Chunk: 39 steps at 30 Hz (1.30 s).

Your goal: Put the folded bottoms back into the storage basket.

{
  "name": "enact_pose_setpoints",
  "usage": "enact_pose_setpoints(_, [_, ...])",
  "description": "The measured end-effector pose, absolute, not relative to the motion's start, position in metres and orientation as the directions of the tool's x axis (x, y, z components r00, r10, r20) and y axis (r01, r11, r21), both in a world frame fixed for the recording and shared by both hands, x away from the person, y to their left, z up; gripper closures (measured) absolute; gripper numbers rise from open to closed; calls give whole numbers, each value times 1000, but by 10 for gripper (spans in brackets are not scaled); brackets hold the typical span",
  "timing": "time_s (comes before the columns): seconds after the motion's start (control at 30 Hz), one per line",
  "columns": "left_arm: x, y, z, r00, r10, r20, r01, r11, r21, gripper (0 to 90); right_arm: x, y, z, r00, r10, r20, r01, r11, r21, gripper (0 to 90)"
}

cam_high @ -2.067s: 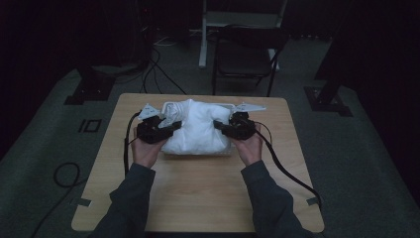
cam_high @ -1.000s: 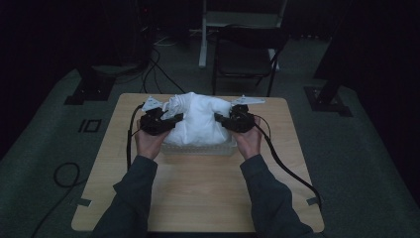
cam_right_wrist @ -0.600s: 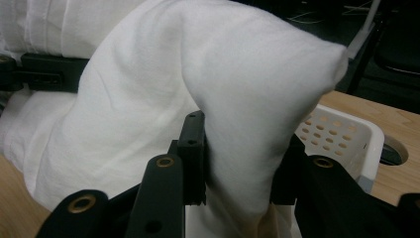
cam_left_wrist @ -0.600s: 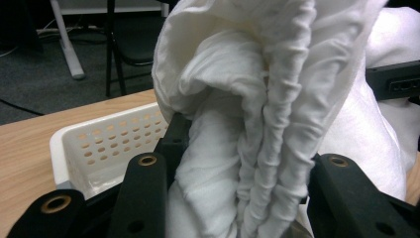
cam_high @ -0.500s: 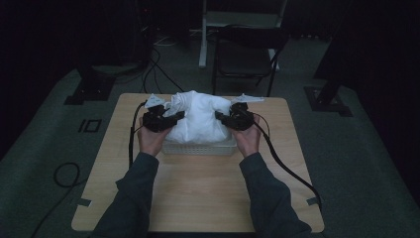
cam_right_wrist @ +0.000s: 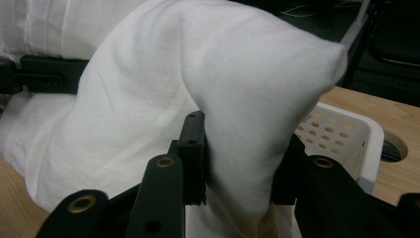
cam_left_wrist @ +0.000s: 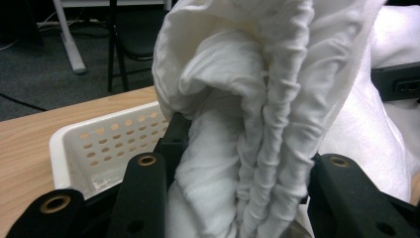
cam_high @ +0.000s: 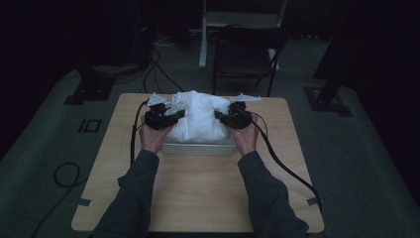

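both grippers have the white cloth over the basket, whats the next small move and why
Probably lower both hands together. The left gripper and right gripper each pinch a bunched fold of the white cloth, which bulges above the white perforated basket, so it isn't settled inside yet.

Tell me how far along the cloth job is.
Done: both sides of the white cloth are pinched, one by the left gripper, one by the right gripper. In hand: the bundle sits above the white basket. Left: lowering it in and letting go.
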<state>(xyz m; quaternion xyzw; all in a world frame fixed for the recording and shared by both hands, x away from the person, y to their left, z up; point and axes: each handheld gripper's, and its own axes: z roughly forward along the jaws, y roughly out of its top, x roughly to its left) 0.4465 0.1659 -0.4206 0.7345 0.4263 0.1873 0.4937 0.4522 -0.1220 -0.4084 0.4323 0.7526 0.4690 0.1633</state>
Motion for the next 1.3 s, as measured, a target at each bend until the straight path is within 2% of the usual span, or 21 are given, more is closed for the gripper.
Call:
enact_pose_setpoints(0.77, [469, 161, -445, 523, 847, -98, 493, -206, 845, 567, 474, -112, -436, -540, 824, 174, 552, 190, 812, 667])
enact_pose_setpoints(1.3, [481, 153, -464, 476, 876, -83, 583, -244, 775, 563, 487, -103, -454, -513, 841, 174, 613, 216, 760, 666])
